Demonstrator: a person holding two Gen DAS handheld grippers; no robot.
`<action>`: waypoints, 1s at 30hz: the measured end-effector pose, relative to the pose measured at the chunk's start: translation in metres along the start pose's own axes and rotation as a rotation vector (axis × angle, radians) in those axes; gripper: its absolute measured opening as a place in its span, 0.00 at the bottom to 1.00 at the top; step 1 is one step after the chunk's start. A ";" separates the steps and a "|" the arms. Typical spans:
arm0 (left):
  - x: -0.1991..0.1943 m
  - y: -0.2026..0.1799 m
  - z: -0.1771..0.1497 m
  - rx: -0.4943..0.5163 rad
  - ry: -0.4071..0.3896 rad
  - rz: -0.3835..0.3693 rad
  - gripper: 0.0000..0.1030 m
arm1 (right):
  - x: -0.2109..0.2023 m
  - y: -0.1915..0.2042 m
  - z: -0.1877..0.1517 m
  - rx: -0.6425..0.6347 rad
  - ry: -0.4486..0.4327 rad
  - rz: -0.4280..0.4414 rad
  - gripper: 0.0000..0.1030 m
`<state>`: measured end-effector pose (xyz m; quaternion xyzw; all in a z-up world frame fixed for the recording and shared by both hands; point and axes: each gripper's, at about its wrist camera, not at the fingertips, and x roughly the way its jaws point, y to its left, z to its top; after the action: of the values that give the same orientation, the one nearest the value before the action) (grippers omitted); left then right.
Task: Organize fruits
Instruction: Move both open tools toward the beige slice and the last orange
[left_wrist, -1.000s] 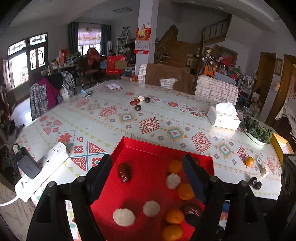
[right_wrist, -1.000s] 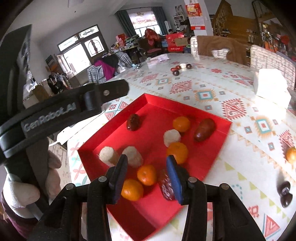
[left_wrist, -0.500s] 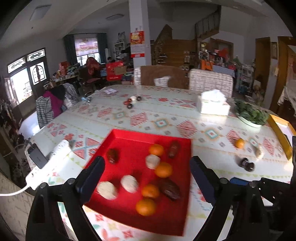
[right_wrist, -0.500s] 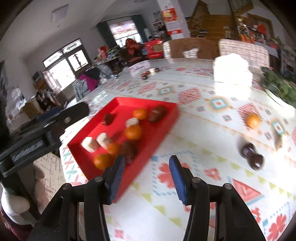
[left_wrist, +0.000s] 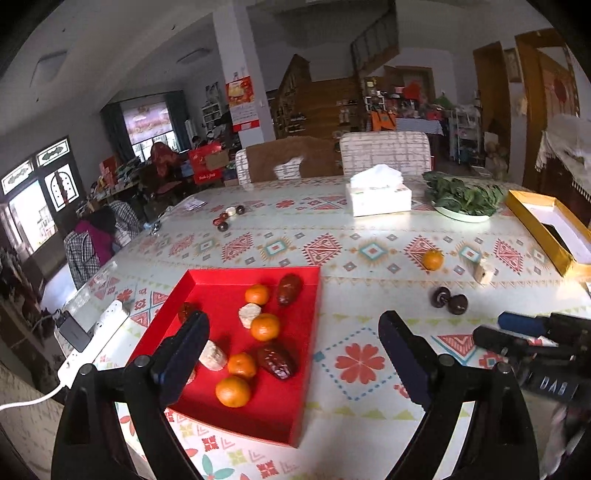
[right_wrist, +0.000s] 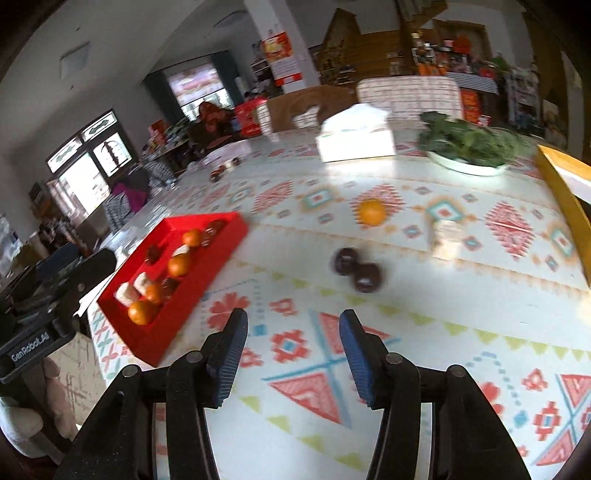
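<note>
A red tray (left_wrist: 299, 373) (right_wrist: 218, 240) on the patterned table holds several oranges, dark dates and pale chunks. Loose on the cloth to its right lie an orange (left_wrist: 432, 259) (right_wrist: 371, 212), two dark fruits (left_wrist: 448, 300) (right_wrist: 356, 267) and a pale chunk (left_wrist: 484, 271) (right_wrist: 447, 236). My left gripper (left_wrist: 291, 343) stands wide open over the tray's near right part, with nothing held. My right gripper (right_wrist: 293, 330) is opening over bare cloth, short of the two dark fruits, with nothing between its fingers. It also shows at the right edge of the left wrist view.
A tissue box (left_wrist: 378, 194), a plate of greens (left_wrist: 463, 199) and a yellow box (left_wrist: 550, 229) sit at the far right. A white power strip (left_wrist: 92, 343) lies left of the tray. Small dark fruits (left_wrist: 227, 218) sit far back. Chairs stand behind the table.
Both grippers have swung right, away from the tray's middle. The left jaws have spread wider. The right jaws have widened and now face the loose fruits instead of the tray.
</note>
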<state>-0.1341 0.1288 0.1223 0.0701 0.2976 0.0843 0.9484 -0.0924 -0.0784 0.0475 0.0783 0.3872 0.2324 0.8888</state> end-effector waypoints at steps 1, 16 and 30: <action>-0.001 -0.003 0.000 0.004 0.001 -0.003 0.90 | -0.004 -0.008 -0.001 0.012 -0.006 -0.012 0.55; 0.007 -0.035 -0.003 0.070 0.033 -0.042 0.90 | -0.039 -0.074 -0.003 0.103 -0.051 -0.106 0.56; 0.042 -0.033 -0.010 0.008 0.127 -0.165 0.90 | -0.047 -0.124 0.007 0.184 -0.060 -0.181 0.56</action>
<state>-0.1019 0.1063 0.0850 0.0437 0.3624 0.0088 0.9309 -0.0713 -0.2092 0.0433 0.1310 0.3858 0.1122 0.9063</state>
